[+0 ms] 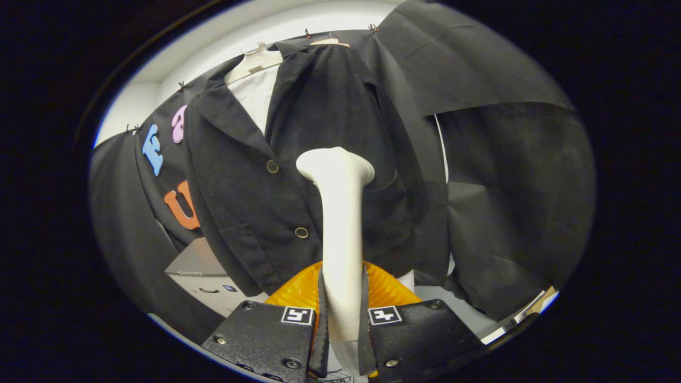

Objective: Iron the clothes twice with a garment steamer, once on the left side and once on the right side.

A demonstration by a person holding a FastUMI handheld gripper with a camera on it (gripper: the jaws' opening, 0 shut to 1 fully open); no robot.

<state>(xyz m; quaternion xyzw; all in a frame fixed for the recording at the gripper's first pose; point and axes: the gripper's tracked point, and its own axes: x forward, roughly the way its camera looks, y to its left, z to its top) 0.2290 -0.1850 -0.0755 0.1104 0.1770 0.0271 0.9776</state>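
At lower centre the gripper (343,330) clamps both fingers on the white garment steamer (340,223), whose head rises mid-frame, seemingly just short of the black jacket (266,175) hanging on a pale hanger (255,59) at upper centre.

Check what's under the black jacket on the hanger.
Under the open collar of the black jacket, a white garment shows on the pale hanger. Lower down the jacket covers it. Gripper jaws clamp the white steamer in front.
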